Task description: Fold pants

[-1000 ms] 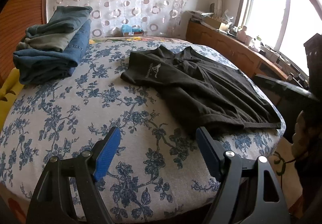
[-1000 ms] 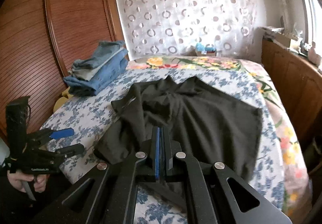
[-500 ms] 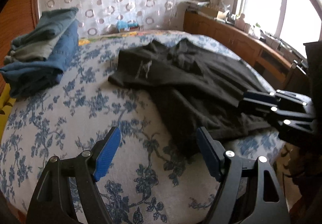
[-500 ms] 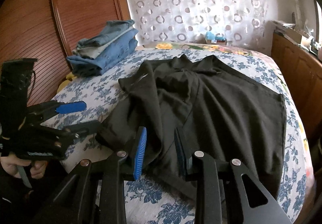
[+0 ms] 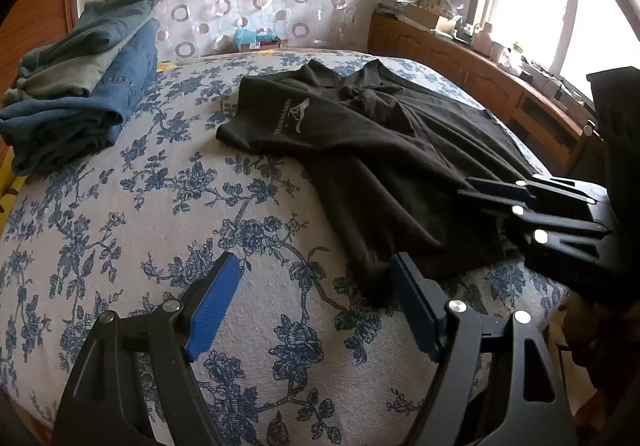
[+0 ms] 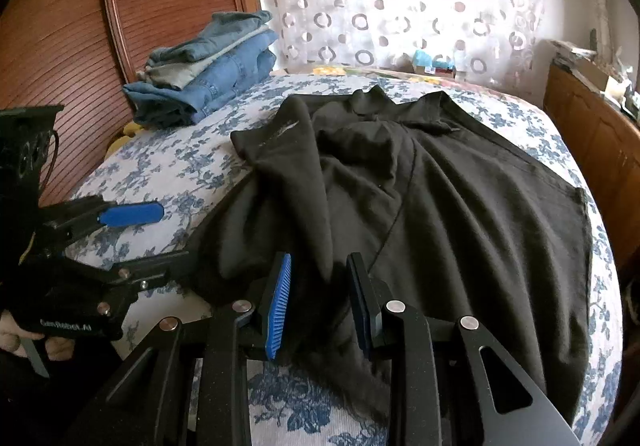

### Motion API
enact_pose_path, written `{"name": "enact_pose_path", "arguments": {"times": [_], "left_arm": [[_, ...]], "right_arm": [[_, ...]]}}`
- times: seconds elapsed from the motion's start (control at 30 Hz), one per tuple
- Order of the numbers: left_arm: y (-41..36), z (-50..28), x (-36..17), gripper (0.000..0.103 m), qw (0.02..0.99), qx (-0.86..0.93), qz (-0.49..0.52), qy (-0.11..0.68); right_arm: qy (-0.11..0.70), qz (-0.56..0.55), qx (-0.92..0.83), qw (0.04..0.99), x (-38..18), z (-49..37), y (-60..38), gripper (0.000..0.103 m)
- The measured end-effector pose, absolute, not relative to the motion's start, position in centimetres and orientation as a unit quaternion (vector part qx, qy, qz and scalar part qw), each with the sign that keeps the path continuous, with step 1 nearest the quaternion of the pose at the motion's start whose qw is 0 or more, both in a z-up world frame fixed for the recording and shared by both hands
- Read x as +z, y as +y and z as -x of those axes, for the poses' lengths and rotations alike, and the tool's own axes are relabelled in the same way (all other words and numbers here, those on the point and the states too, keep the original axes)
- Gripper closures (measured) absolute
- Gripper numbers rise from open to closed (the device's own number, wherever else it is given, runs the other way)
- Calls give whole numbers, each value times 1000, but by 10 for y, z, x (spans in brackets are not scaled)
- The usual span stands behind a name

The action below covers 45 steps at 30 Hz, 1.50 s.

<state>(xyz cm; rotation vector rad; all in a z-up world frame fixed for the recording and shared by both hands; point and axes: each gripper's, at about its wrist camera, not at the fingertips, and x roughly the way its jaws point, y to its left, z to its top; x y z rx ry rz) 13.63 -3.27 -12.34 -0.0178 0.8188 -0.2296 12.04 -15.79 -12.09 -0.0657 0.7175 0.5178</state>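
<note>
One pair of black pants (image 6: 460, 213) lies spread on the bed (image 5: 120, 230), reaching its near edge. Two grippers hang there. One, the right gripper (image 6: 320, 302), has just been closing its jaws — a fold of the pants sits between them, not pinched yet. The left gripper (image 5: 316, 302) is wide open over bare sheet. One stack of folded jeans (image 5: 80, 85) rests at the far corner.
</note>
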Motion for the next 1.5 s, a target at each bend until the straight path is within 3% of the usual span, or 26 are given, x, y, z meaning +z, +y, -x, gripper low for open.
{"name": "enact_pose_path", "arguments": {"times": [0.07,0.17,0.7,1.5], "left_arm": [[-32,-135,-123,25,912,-111,9,395],[-31,-133,-119,25,915,-113,13,387],[-32,-126,-95,25,926,-119,18,358],[-67,-129,-72,25,930,-148,-5,336]], "right_arm": [[347,28,256,902,-119,-121,-158,100],[329,25,252,910,-111,-116,-161,101],[246,-4,217,945,-62,-78,-203,101],[249,-24,161,955,-61,-41,-252,101]]}}
